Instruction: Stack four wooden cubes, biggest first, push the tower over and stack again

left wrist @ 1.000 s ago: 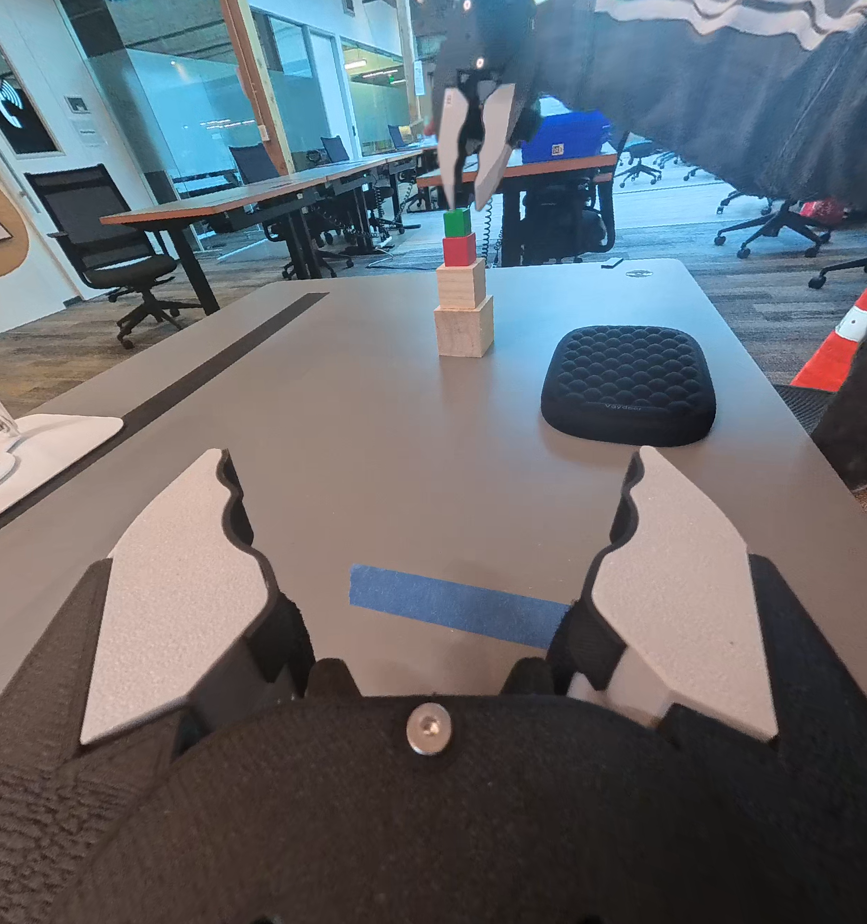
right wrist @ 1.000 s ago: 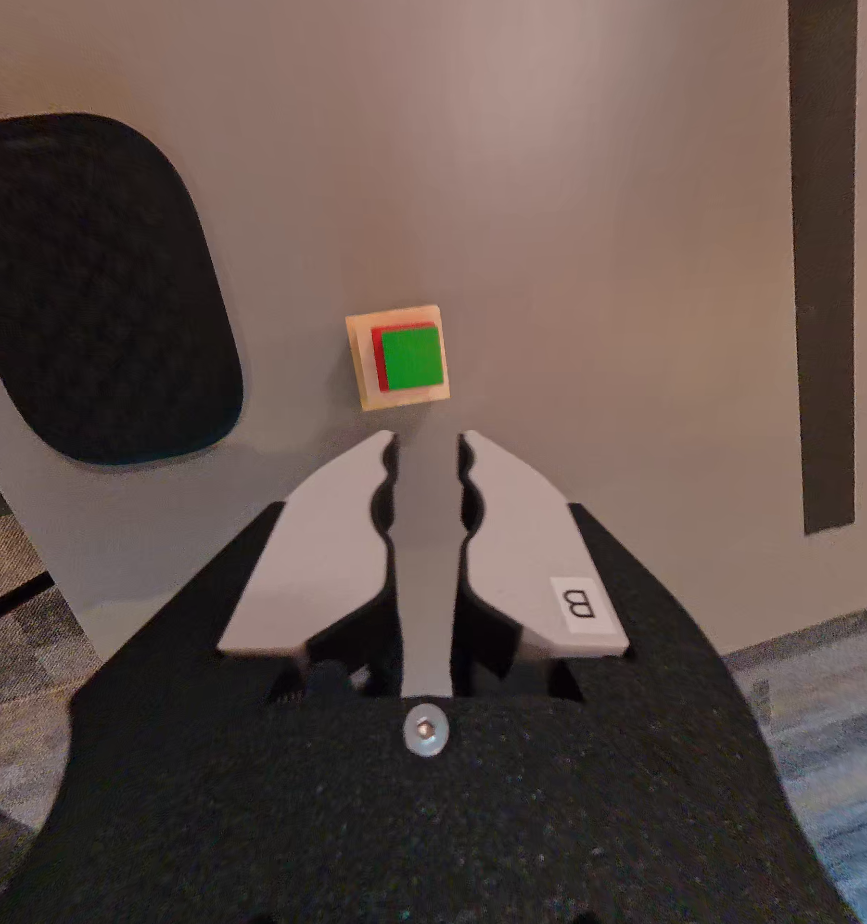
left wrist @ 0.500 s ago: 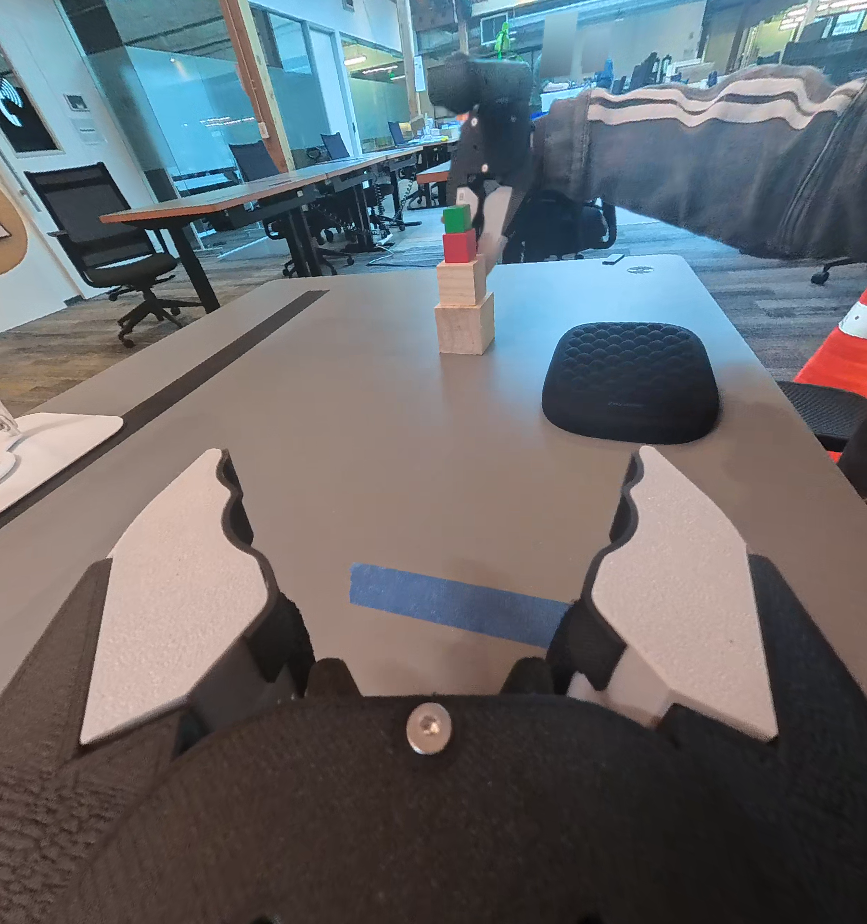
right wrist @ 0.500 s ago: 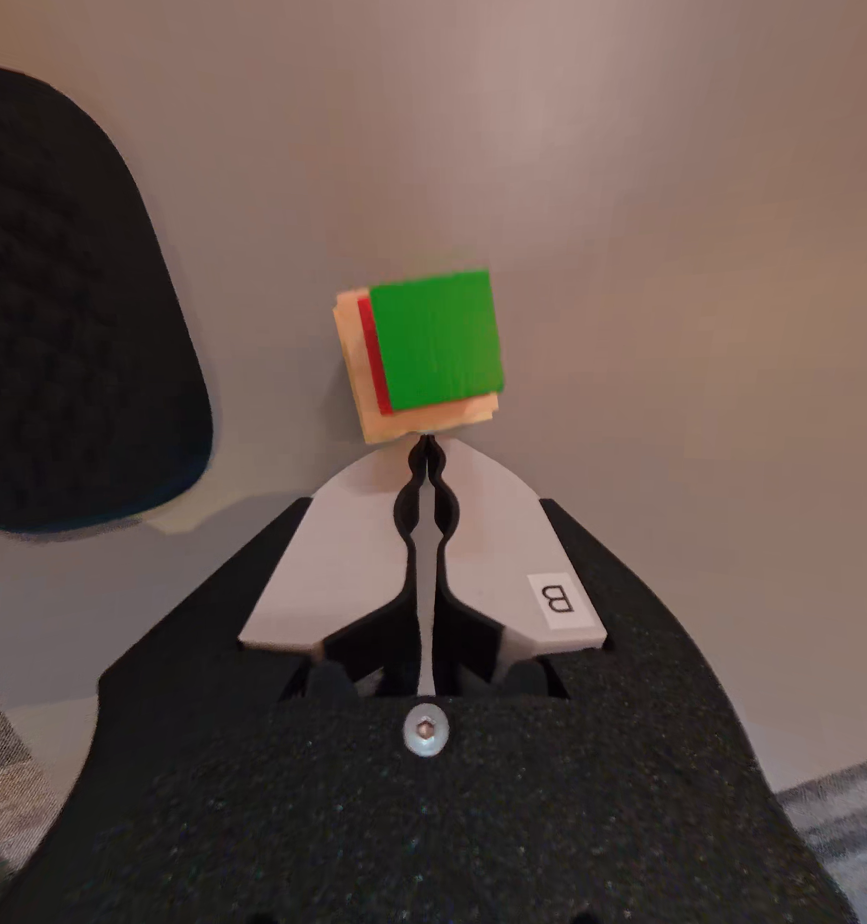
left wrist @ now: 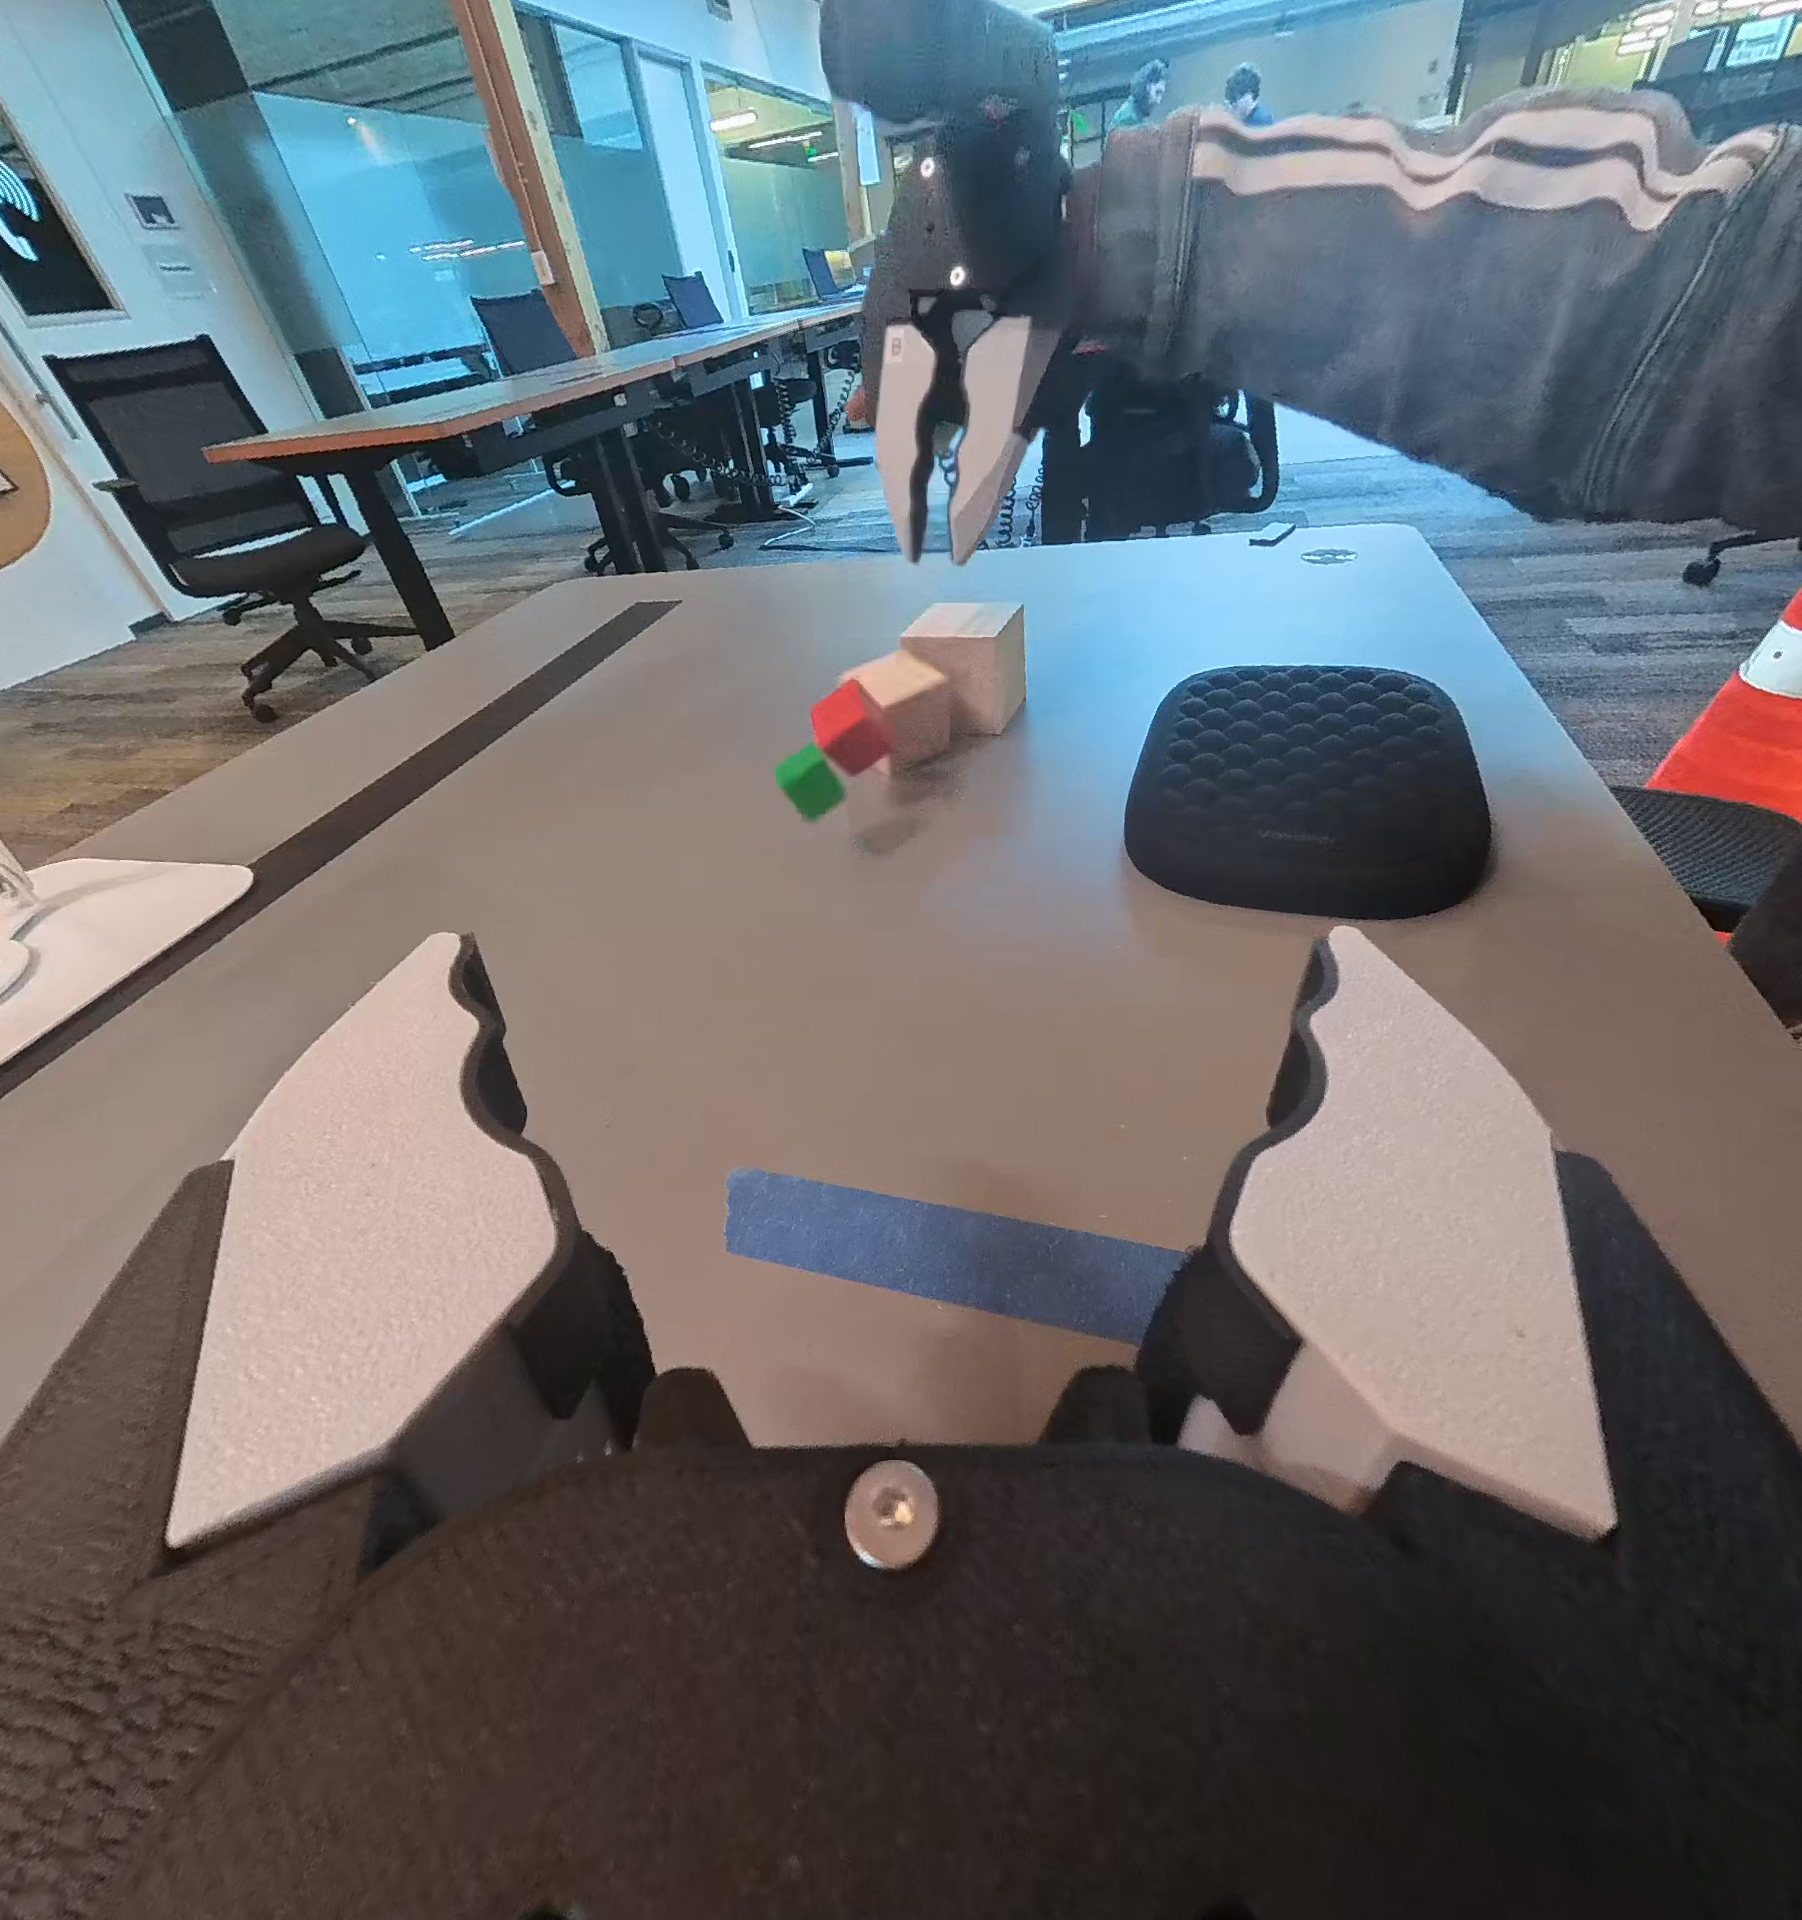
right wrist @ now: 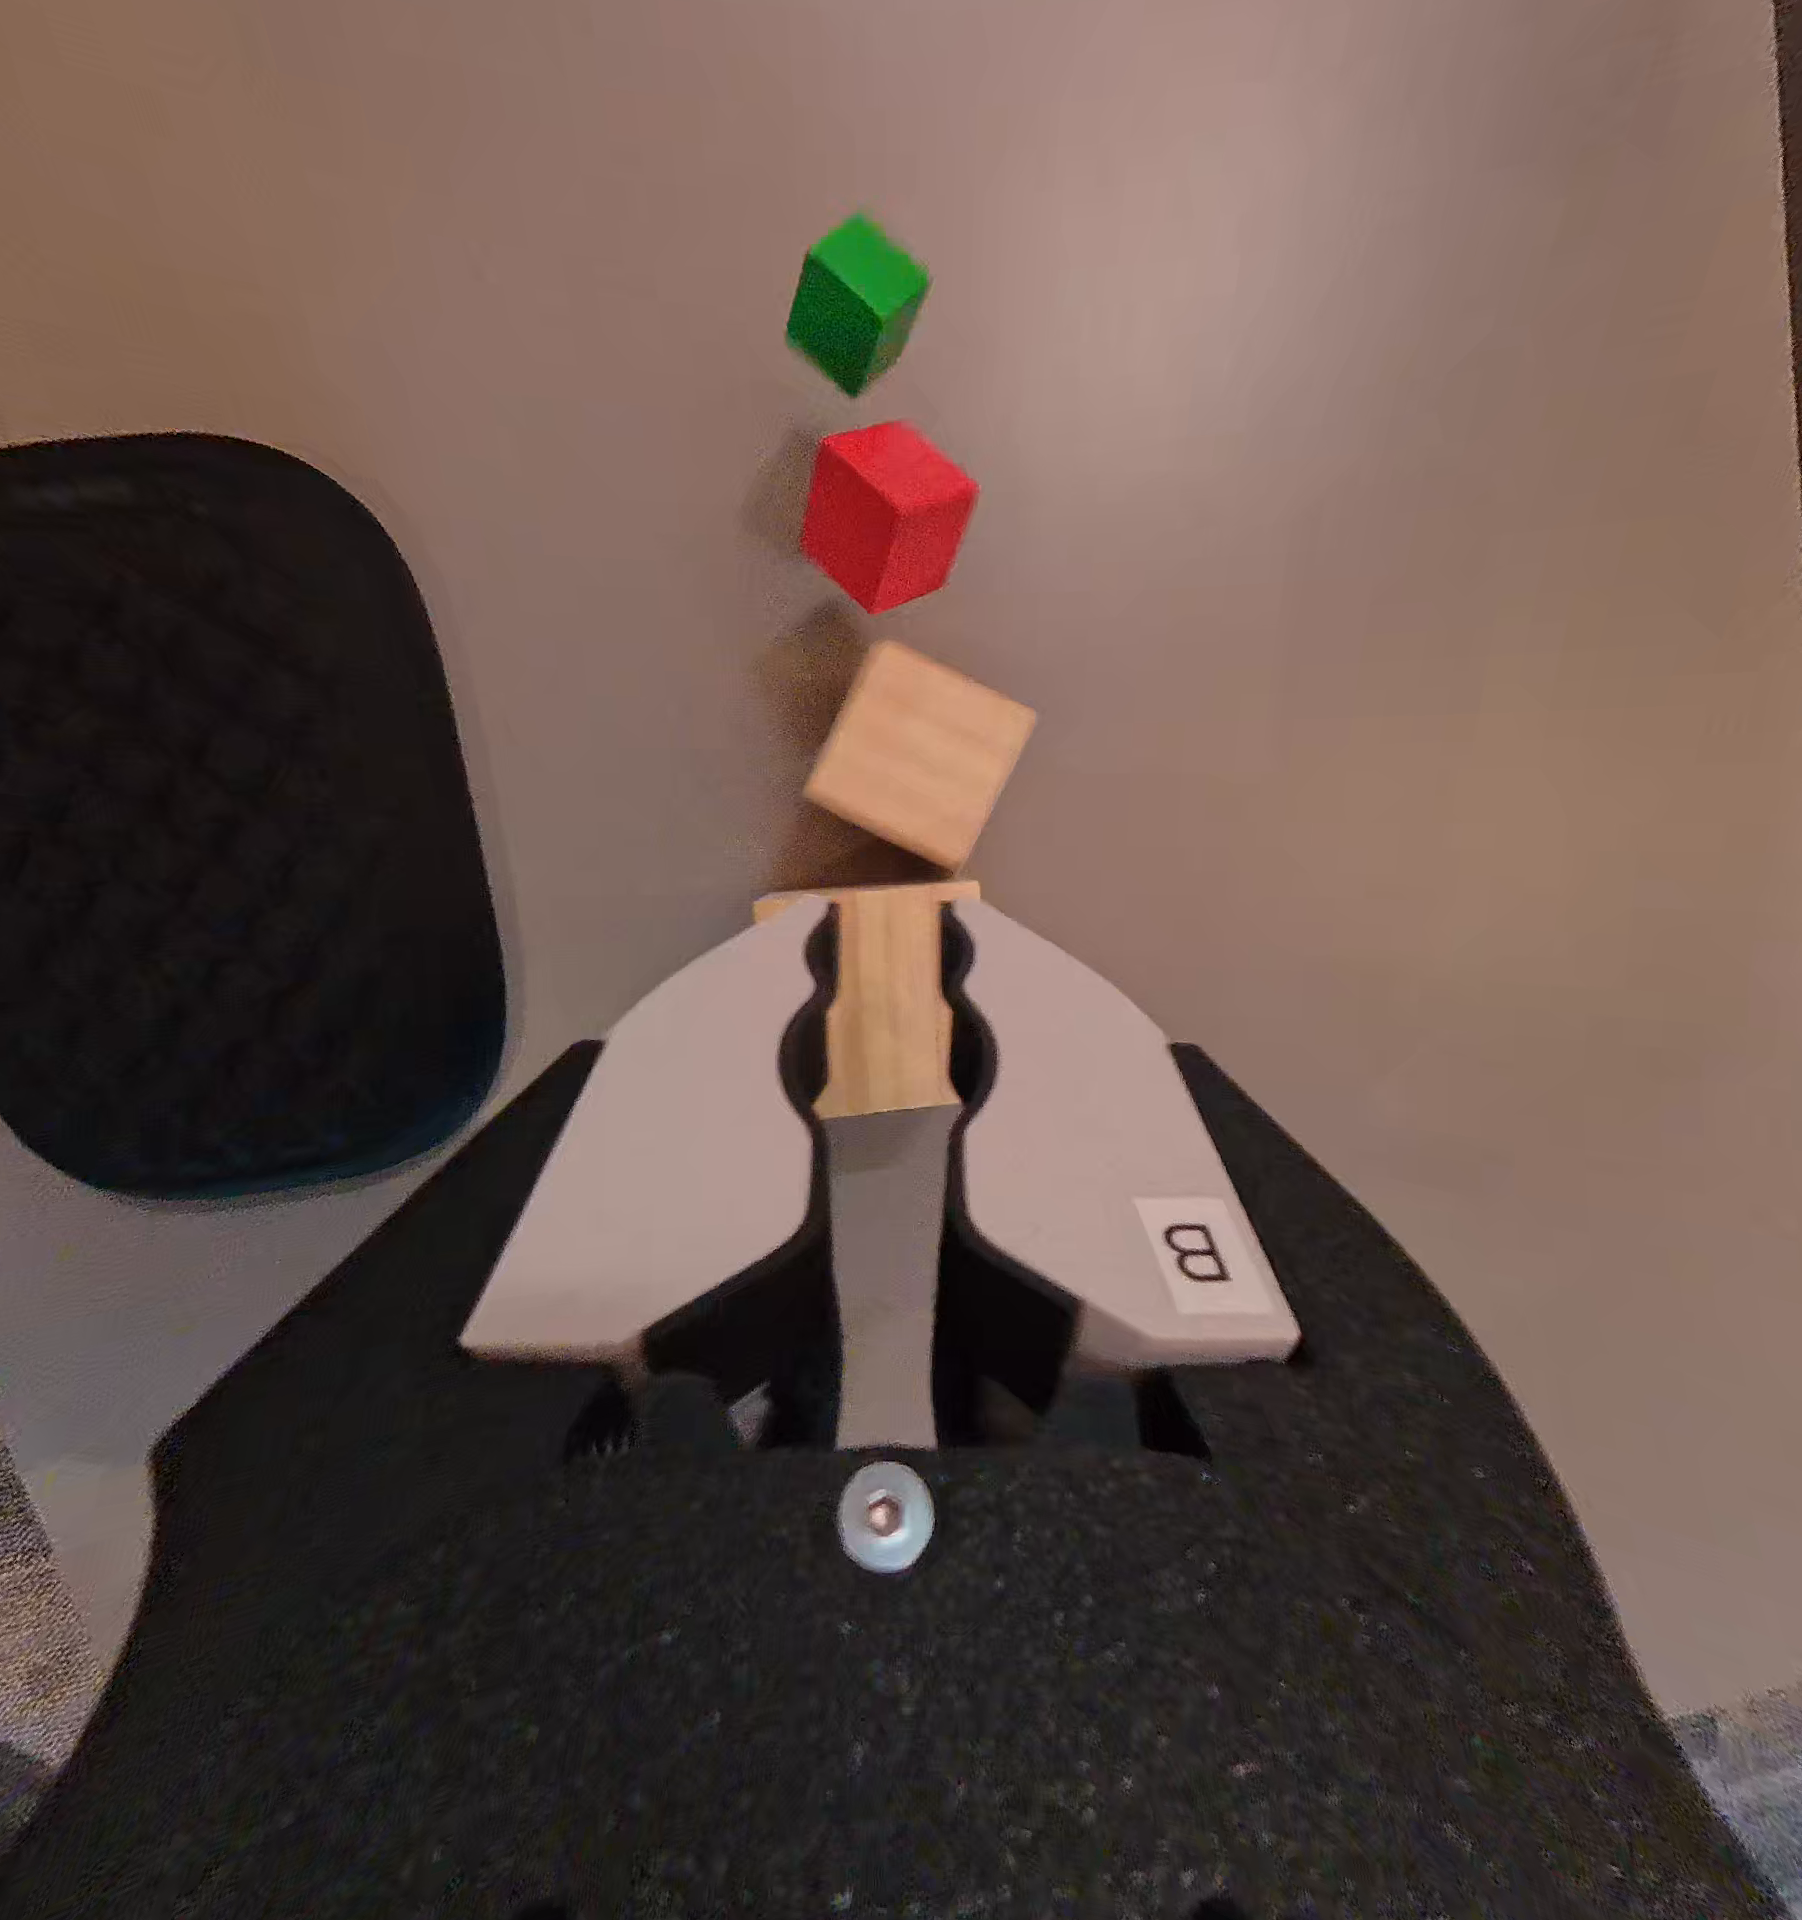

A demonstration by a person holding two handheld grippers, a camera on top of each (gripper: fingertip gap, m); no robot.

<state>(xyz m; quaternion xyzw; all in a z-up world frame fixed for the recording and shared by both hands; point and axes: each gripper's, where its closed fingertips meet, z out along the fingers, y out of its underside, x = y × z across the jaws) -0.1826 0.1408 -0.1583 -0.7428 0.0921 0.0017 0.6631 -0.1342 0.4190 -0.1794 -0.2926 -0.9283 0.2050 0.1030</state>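
Note:
The tower is toppling toward me on the grey table (left wrist: 668,987). The biggest plain wooden cube (left wrist: 970,675) stands flat. The smaller plain cube (left wrist: 902,707) tips off it, and the red cube (left wrist: 850,727) and green cube (left wrist: 809,781) tumble, blurred. My right gripper (left wrist: 936,556) hangs above the biggest cube, jaws a little apart and empty. In the right wrist view the gripper (right wrist: 892,914) looks down past its fingers at the biggest cube (right wrist: 886,997), then the smaller plain cube (right wrist: 918,769), red cube (right wrist: 889,520) and green cube (right wrist: 855,301) in a line. My left gripper (left wrist: 892,940) is wide open and empty, near the front.
A black cushion pad (left wrist: 1307,795) lies right of the cubes and shows in the right wrist view (right wrist: 180,810). Blue tape (left wrist: 949,1252) is stuck near my left gripper. A white base (left wrist: 66,935) stands at the left edge, beside a dark strip (left wrist: 357,810). An orange cone (left wrist: 1780,696) stands off the table's right.
The stacked tower has been knocked over toward the left gripper. My right gripper came down shut behind it, pushed, then rose and parted slightly. The left gripper has not moved.

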